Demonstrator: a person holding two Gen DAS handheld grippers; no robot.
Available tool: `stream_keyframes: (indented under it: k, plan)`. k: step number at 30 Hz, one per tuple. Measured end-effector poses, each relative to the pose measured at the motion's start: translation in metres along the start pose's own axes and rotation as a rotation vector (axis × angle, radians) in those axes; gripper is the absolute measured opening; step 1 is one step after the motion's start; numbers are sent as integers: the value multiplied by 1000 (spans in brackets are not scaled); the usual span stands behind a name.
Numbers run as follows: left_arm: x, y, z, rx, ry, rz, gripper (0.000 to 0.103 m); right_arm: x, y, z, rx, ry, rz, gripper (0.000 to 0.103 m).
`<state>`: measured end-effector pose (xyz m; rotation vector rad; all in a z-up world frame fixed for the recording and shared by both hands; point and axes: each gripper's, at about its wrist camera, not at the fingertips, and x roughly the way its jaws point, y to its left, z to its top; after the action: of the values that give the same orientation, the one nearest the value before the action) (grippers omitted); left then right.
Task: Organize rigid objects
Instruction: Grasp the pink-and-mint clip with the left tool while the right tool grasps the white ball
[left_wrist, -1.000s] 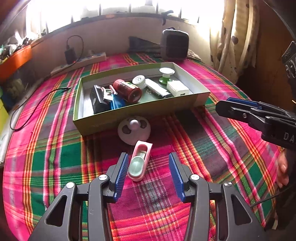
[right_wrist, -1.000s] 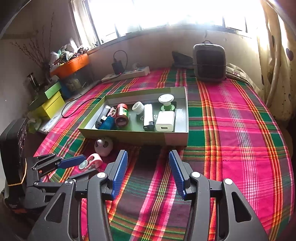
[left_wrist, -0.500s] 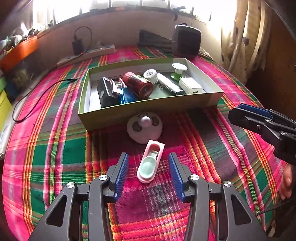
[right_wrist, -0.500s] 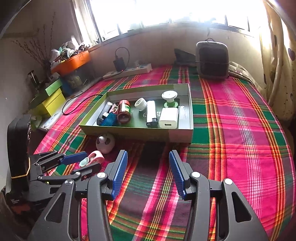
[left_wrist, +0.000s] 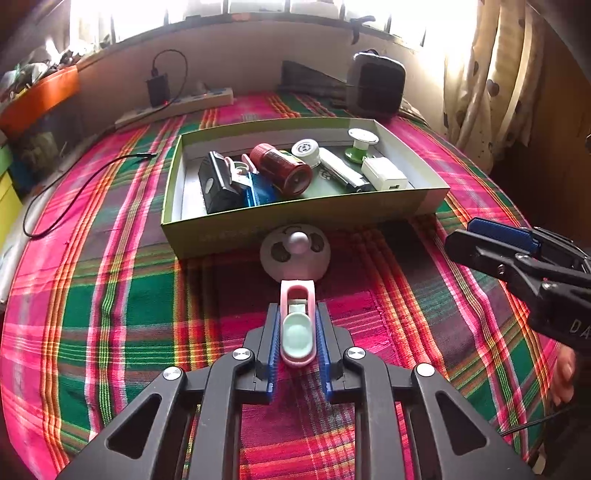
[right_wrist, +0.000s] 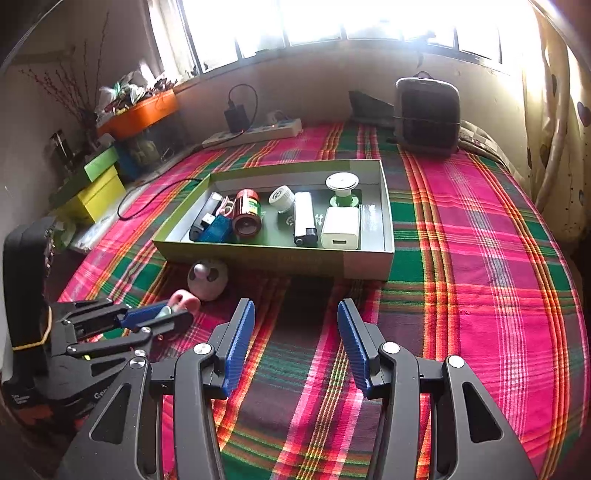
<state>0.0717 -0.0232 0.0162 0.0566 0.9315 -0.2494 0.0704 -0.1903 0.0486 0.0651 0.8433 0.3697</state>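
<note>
The left gripper (left_wrist: 297, 334) clamps a small pink-and-mint plastic case (left_wrist: 297, 325) on the plaid cloth; the right gripper (right_wrist: 295, 343) hangs open, empty. Lifted carelessly, the case could slip, or nudge the near white round gadget (left_wrist: 294, 252).

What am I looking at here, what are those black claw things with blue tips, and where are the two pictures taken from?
Those are two hand-held grippers, not a robot: a person holds one in each hand, and each carries a wide-angle camera looking forward along its two fingers. One picture comes from the left gripper, the other from the right gripper, so each also sees the other at its edge.

They work over a plaid cloth. On it stands a shallow green box already holding small things: a red jar, a white charger, a green and white spool and more. In front of the box lies a round white gadget.

The left gripper is shut on a small pink case with a pale green lid. The right gripper is open and holds nothing.
</note>
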Motion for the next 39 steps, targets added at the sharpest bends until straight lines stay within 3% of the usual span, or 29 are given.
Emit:
stream_keyframes:
  k: [12, 21, 39]
  plan:
    - [-18, 36, -10, -86, -38, 26, 17, 16, 34, 1, -68, 32, -21, 48]
    - [-27, 65, -15, -138, -56, 44, 17, 38, 64, 10, -89, 59, 19, 48]
    - [-27, 76, -16, -155, -64, 20, 17, 72, 78, 20, -39, 107, 11, 48]
